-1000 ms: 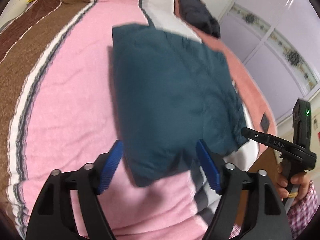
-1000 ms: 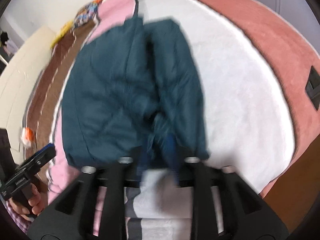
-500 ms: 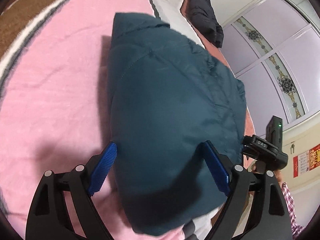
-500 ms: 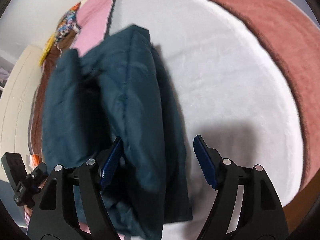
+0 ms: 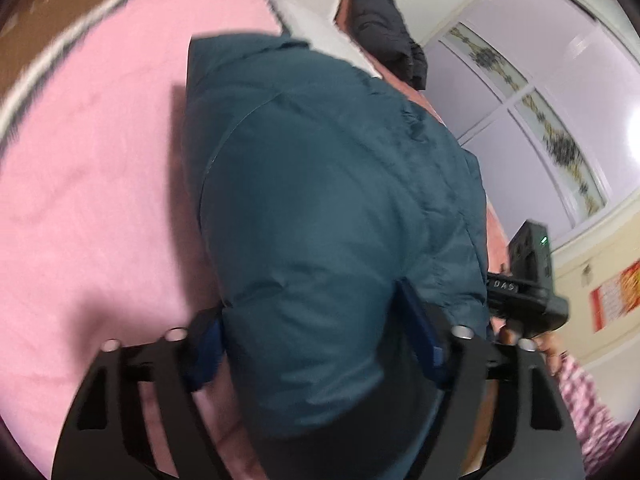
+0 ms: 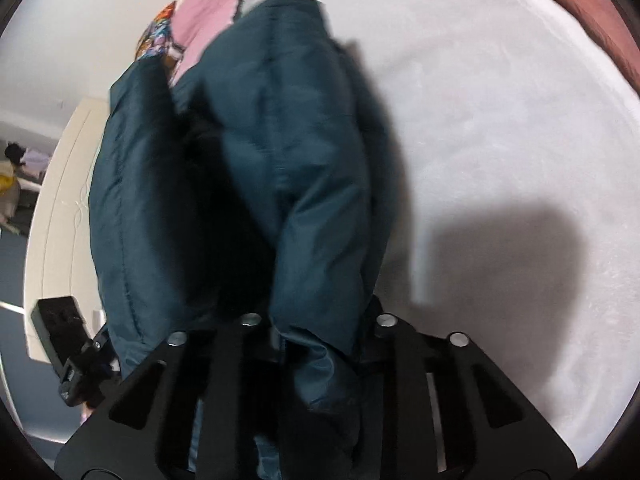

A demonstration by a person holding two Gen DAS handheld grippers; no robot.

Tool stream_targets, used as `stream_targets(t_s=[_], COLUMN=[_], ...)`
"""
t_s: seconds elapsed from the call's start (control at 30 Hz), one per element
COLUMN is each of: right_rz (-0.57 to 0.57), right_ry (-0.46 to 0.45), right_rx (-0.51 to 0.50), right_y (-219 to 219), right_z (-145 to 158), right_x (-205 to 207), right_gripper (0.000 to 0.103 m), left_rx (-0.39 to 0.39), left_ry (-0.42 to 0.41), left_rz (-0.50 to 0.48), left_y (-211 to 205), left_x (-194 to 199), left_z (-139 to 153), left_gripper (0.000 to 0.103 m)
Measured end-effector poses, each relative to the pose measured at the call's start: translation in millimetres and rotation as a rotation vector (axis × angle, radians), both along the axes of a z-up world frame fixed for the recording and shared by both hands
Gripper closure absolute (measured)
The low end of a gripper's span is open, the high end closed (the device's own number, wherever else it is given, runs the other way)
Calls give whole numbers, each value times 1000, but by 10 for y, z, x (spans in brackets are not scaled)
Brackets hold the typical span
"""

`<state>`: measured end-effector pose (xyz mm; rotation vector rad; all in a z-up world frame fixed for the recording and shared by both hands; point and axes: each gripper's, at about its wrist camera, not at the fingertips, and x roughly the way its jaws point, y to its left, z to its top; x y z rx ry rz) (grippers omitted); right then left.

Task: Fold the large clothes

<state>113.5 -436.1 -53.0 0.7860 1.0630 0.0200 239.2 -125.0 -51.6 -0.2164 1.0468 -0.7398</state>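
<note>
A folded dark teal padded jacket [image 5: 320, 200] lies on the bed and fills the middle of both views. My left gripper [image 5: 316, 336] has its blue-padded fingers [image 5: 420, 328] closed against the jacket's thick near edge, left pad mostly hidden by cloth. My right gripper [image 6: 316, 332] is shut on the jacket [image 6: 304, 184] at its other near edge; the cloth bulges up between the fingers and hides the pads. The jacket's near end looks raised off the bed. The right gripper's body also shows at the left wrist view's right [image 5: 528, 292].
A pink blanket [image 5: 100, 160] with brown and white stripes covers the bed on the left. A white blanket [image 6: 500, 140] lies to the right of the jacket. A black garment [image 5: 384, 32] lies at the far end. Wardrobe doors [image 5: 540, 92] stand beyond.
Both grippers have moved in and closed on the jacket's near edge; half a second ago both were open around it. The near edge has lifted.
</note>
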Motion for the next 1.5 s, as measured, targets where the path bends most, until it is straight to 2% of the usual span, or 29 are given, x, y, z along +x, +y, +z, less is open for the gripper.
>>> stream_targets(t_s=[0.1,0.2,0.27,0.47,0.57,0.7,0.8,0.9,1.0,1.13,1.27,1.4,1.5], right_rz=[13,49,80,154,187,201,179,147,120,84,81,97,111], right_ry=[-38,-84,-101,-105,-105,-73,-49,-37,-61,-129,-150,-153,-161], right_rx=[-37,-89,-119,-154,-179,-232,-205,-172,-186,-238,-313,-357,-388], right_y=[166,414,619,1202,1400,1526,1446,1341,1272,1244,1333,1660,1908], right_z=[126,305,402,431,449,388,320,363,553,869,1091,1119,1080], right_x=[36,73,215,796,975,1127,1177,1065,886,551,100,-169,-414], right_gripper=[86,89,89,90,90,89,82,77,64,52,49,47,43], left_rx=[16,46,58,97,89,50,35,44,67,97,133,190,201], left_ry=[-65,-133,-147,-153,-142,-84,-64,-42,-31,-95,-152,-189,-206], left_rz=[10,32,60,161,202,230,246,273,284,293,291,293,292], left_y=[76,236,402,976,1269,1495,1516,1543,1604,1720,1755,1704,1661], left_x=[30,128,263,685,788,844,815,793,738,510,200,-233,-506], left_z=[162,328,395,472,410,212,133,148,201,424,666,820,843], left_gripper=[46,47,47,47,47,45,37,31,31,31,31,31,31])
